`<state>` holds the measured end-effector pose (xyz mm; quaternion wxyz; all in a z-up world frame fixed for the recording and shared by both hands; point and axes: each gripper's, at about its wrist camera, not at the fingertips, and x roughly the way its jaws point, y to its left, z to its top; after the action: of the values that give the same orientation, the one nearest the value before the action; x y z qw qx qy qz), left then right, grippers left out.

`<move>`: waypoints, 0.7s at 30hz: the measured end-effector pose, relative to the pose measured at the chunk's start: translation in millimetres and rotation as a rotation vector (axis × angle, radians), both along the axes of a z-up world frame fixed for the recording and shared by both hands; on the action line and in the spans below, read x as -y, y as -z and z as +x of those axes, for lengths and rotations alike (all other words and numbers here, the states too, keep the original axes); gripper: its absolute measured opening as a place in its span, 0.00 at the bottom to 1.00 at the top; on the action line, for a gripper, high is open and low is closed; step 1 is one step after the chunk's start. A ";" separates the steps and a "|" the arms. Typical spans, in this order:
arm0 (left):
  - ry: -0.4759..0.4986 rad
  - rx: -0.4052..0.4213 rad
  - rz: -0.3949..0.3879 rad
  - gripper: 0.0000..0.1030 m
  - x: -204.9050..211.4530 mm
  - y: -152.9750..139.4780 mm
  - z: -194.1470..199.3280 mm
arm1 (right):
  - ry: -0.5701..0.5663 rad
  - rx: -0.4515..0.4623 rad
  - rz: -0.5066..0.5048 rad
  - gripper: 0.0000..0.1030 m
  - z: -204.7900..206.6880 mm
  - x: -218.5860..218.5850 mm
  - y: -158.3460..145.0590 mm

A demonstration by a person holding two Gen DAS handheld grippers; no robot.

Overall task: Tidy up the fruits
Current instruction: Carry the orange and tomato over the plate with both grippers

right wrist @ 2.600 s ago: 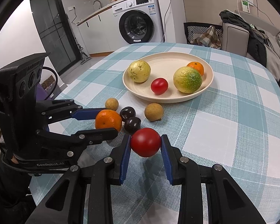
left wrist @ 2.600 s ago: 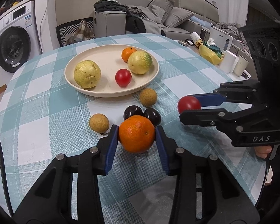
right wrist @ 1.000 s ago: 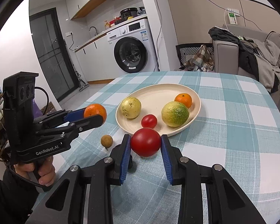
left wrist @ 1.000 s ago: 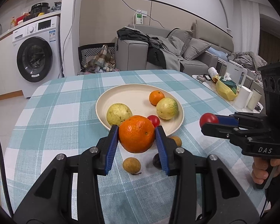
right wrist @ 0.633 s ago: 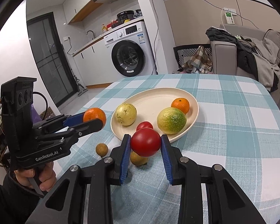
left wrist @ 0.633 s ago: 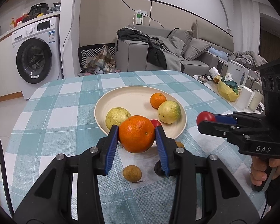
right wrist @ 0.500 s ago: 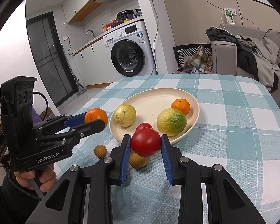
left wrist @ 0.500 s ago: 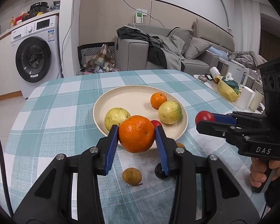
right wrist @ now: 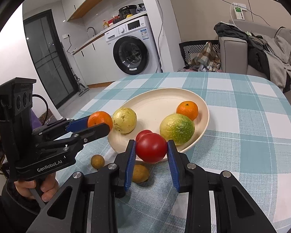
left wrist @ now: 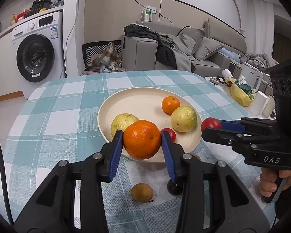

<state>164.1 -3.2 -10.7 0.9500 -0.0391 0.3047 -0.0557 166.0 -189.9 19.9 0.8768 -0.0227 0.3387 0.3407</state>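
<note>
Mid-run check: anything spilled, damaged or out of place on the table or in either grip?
Nothing spilled or damaged. The left gripper holds an orange squarely, the right gripper a tomato. Only strays: two small brown fruits and a dark one on the tablecloth, outside the plate.

Black claw (left wrist: 142, 142) frames with blue pads (left wrist: 116, 151), silver screws, white "DAS" and "GenRobot.AI" lettering.

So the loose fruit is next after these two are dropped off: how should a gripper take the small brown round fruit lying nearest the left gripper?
Take the brown fruit across its widest middle, coming steeply from above. It is near-round and sits alone on the tablecloth, with bare cloth on both flanks. A dark fruit lies to its right, apart from it, so keep that finger close in.
</note>
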 end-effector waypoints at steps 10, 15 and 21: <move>0.001 -0.018 0.008 0.36 0.6 5.2 7.8 | 0.009 -0.064 -0.007 0.32 18.9 0.4 7.3; 0.011 -0.035 -0.001 0.36 0.6 8.1 15.1 | -0.002 -0.082 -0.016 0.32 22.7 -2.2 10.7; 0.034 -0.074 0.009 0.36 5.2 13.2 23.3 | 0.006 -0.101 -0.010 0.32 30.4 -3.4 11.1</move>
<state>187.4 -8.4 -23.9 0.9373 -0.0318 0.3403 -0.0688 196.4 -186.5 8.8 0.8595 -0.0089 0.3844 0.3368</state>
